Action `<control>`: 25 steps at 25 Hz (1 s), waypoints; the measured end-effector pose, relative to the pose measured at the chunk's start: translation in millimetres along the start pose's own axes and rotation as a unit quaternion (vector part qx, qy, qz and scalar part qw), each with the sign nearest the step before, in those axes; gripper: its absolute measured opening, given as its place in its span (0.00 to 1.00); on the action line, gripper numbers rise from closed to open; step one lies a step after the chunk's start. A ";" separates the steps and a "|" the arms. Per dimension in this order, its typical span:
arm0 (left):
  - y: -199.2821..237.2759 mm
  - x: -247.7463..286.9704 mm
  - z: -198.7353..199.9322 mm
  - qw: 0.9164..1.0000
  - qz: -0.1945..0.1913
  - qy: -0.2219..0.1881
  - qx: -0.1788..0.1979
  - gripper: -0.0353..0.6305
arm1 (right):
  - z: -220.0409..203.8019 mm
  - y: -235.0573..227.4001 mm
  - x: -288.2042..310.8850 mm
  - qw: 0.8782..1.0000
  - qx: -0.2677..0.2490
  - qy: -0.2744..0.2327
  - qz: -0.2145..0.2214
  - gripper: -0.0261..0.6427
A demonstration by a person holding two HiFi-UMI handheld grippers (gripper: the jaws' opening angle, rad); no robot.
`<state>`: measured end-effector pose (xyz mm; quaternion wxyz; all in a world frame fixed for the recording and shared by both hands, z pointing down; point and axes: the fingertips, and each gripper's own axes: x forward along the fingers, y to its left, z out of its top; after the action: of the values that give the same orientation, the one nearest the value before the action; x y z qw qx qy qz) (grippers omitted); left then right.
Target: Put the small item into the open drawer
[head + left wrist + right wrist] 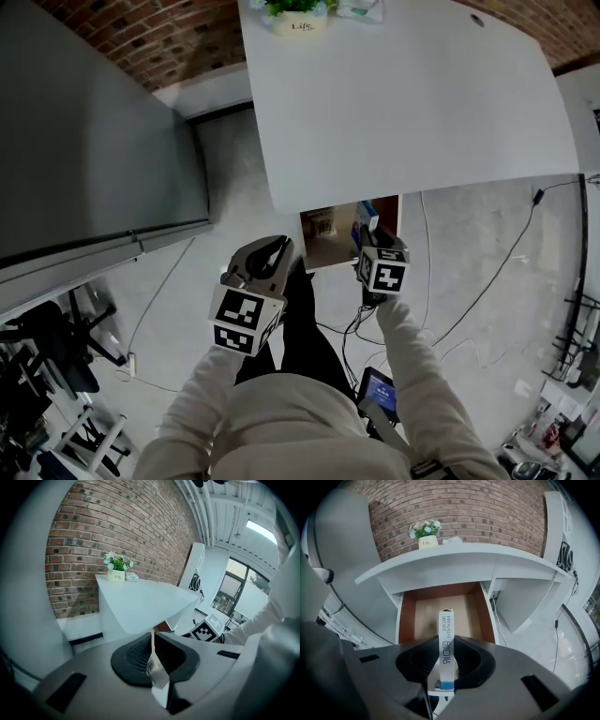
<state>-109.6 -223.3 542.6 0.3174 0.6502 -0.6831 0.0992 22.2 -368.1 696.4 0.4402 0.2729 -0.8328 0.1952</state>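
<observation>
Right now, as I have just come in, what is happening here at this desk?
A person works with tongs in each hand. The right tongs grip a small white box with a blue end. They hold it at the front of the open drawer under the white desk, and the box is not yet released. The left tongs are closed on what looks like a thin white slip, off to the drawer's left.
</observation>
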 end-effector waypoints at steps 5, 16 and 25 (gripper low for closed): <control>11.6 0.3 -4.3 1.000 0.010 0.006 -0.007 0.10 | -6.3 -1.3 20.0 0.999 -0.024 0.032 -0.007 0.21; 23.4 8.7 -8.1 0.999 0.027 0.009 -0.028 0.10 | -23.6 3.0 64.4 0.993 -0.070 0.090 -0.007 0.21; 25.4 8.4 -16.2 0.998 0.043 0.012 -0.046 0.10 | -25.5 -0.7 84.8 0.988 -0.108 0.105 -0.014 0.21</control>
<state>-128.4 -217.9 566.9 0.3511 0.6036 -0.7103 0.0889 -0.8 -378.2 781.4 0.5551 0.2132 -0.7941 0.1259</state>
